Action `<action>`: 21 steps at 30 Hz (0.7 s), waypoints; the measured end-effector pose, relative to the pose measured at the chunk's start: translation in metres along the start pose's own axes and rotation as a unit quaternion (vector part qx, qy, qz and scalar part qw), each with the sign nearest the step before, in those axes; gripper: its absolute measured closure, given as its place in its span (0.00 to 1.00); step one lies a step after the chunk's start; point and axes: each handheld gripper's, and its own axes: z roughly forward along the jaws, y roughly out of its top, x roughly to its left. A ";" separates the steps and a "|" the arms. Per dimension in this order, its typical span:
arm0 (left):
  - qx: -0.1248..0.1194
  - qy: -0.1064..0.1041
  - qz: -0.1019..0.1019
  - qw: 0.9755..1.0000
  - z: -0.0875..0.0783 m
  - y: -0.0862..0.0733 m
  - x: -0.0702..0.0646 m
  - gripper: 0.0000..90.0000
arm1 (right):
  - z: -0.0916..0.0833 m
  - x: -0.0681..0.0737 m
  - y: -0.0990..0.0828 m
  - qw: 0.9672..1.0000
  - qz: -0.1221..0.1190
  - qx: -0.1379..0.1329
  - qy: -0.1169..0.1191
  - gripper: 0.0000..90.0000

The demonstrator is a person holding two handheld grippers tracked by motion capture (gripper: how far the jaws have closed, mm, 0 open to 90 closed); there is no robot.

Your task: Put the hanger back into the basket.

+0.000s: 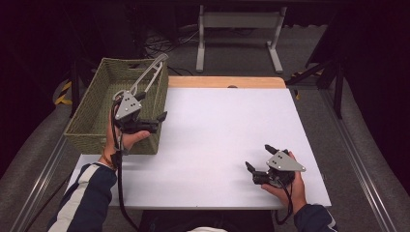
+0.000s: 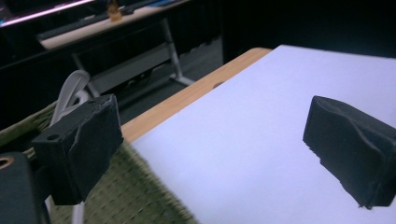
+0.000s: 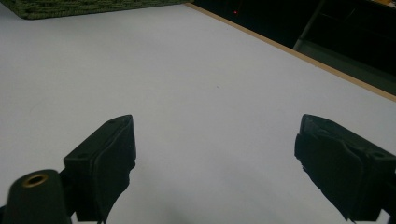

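- A person's left gripper [image 1: 153, 121] hangs at the near right corner of a green woven basket [image 1: 92, 116], jaws spread wide and holding nothing; the pale metal tongs [image 1: 145, 77] lean inside the basket, their handle end propped on its right rim and poking above it
- The right gripper [image 1: 258, 162] rests low over the white table [image 1: 217, 125] near its right front, jaws likewise parted and empty, well apart from the basket
- Risk, as judged here: the tongs sit tilted against the rim rather than flat, so a knock from the left gripper or its trailing cable could tip them out onto the table
- In the left gripper view one pad [image 2: 81, 149] hovers just above the weave, close to the tongs' pale loop [image 2: 70, 91]; a careless pull-away might snag the basket wall and drag it
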 end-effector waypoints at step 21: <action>-0.047 -0.072 0.044 0.995 -0.008 -0.010 -0.062 0.09 | -0.003 0.001 0.002 1.000 -0.005 -0.008 -0.001 0.13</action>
